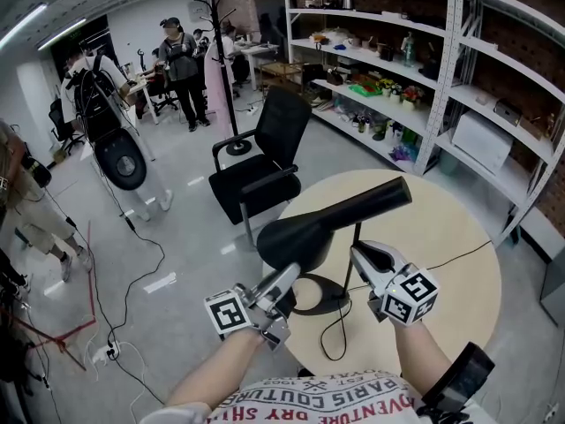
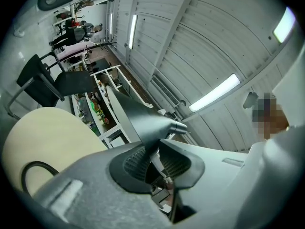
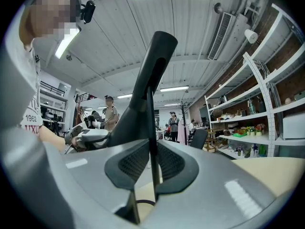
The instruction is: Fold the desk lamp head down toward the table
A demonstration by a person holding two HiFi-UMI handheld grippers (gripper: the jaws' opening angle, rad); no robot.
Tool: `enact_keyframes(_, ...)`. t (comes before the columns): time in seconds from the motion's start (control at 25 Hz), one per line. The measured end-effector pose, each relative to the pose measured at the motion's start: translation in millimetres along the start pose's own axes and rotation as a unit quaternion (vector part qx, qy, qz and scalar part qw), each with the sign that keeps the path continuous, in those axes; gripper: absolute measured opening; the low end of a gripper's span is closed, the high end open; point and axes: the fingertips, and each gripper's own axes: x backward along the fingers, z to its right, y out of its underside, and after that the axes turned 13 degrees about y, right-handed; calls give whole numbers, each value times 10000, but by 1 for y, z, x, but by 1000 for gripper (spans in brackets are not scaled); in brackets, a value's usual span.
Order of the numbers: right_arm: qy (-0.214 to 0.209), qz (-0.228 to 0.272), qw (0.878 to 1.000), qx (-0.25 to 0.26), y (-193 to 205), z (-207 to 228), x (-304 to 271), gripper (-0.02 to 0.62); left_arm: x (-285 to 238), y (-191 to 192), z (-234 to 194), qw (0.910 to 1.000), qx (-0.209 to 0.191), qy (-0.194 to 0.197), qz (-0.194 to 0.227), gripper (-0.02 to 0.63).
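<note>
A black desk lamp stands on the round beige table (image 1: 441, 237); its cone head (image 1: 327, 223) lies roughly level above the round base (image 1: 322, 297). My left gripper (image 1: 284, 281) comes from the lower left and is shut on the rim of the head's wide end; in the left gripper view the lamp head (image 2: 138, 116) runs down between the pads (image 2: 136, 163). My right gripper (image 1: 360, 256) is shut on the thin upright stem (image 1: 357, 237). The right gripper view shows that stem (image 3: 152, 151) pinched between the pads, the head (image 3: 147, 80) rising above.
The lamp's black cable (image 1: 331, 338) loops off the table's near edge. A black office chair (image 1: 260, 162) stands just beyond the table. Stocked shelves (image 1: 424, 78) line the right side. People and a coat rack (image 1: 225, 60) are far back; cables lie on the floor at the left.
</note>
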Motion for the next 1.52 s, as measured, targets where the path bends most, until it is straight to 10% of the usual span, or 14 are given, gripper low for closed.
enact_keyframes(1.52, 206, 19, 9997, -143, 1, 2, 2, 61, -14, 44, -7, 9927, 1115, 337, 312, 72)
